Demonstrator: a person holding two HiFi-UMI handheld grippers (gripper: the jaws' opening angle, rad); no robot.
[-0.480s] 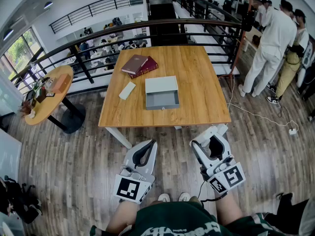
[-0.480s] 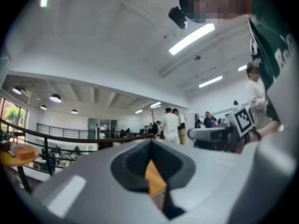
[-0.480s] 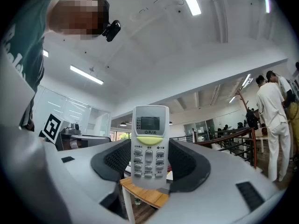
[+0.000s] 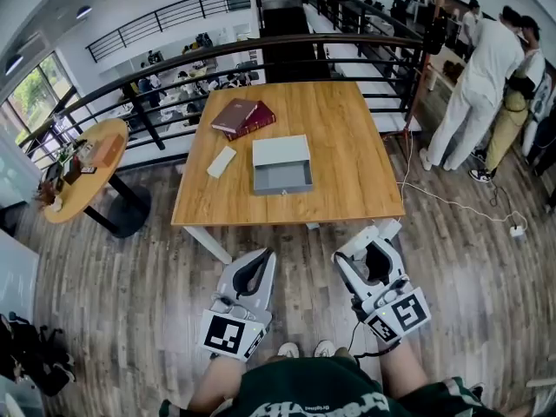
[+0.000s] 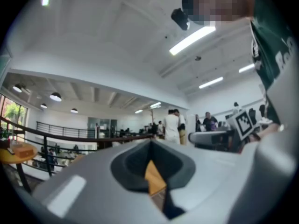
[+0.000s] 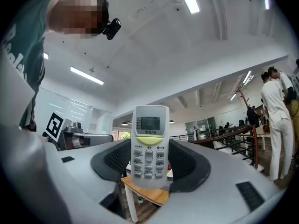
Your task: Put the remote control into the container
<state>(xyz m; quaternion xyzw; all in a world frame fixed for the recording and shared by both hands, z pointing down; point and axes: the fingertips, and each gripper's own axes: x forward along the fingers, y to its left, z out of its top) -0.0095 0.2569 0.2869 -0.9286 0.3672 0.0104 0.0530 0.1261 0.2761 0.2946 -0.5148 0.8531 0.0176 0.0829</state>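
One remote control (image 6: 149,139) – right tongs (image 6: 149,164), one container (image 4: 281,149), two books (image 4: 237,113)

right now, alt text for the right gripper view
A white remote control with a screen and yellow-green button stands upright, gripped between the dark jaws of the right gripper. Behind: a wooden table corner and people at right.

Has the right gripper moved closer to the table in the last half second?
No. In the head view the right gripper, gripping the remote control, sits as far short of the table edge as before.
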